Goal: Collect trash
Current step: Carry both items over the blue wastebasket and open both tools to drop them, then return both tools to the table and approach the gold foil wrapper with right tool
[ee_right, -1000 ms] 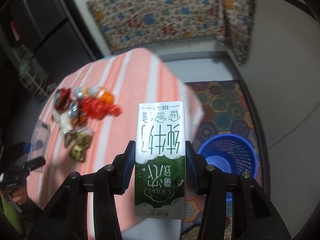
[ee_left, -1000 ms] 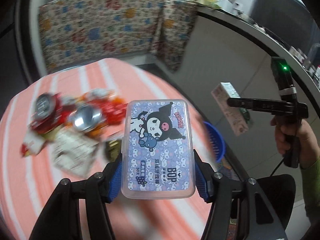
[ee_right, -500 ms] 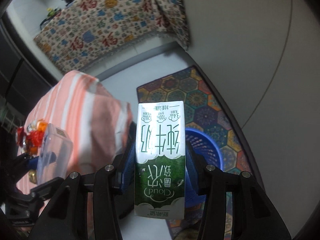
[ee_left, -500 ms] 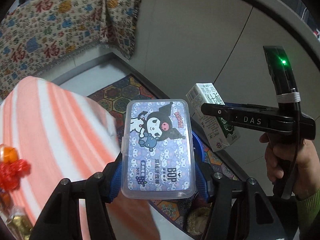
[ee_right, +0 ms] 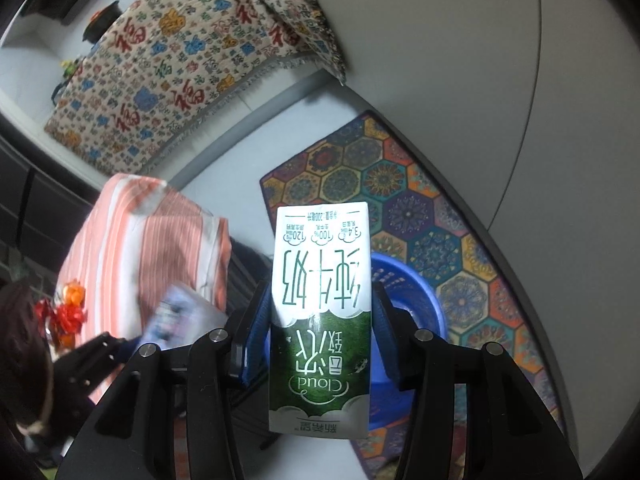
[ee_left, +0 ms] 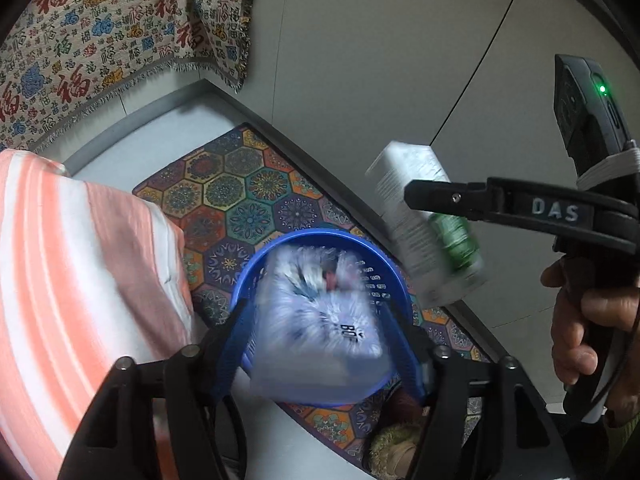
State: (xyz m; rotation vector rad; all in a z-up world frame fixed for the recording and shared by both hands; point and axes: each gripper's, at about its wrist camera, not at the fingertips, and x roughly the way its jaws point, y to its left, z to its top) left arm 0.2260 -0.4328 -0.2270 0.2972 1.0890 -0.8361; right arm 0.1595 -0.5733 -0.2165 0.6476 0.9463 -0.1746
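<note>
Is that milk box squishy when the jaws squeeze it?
Probably a bit. The milk carton is thin cardboard, yet its sides look straight between the right gripper jaws, so it seems fairly stiff. Likely light if empty, and its flat faces shouldn't roll.

"Cloud", "100%" and "120" on milk carton [ee_right: 320, 304]; "DAS" on right gripper [ee_left: 432, 200]; "BO" on blurred plastic box [ee_left: 316, 320].
</note>
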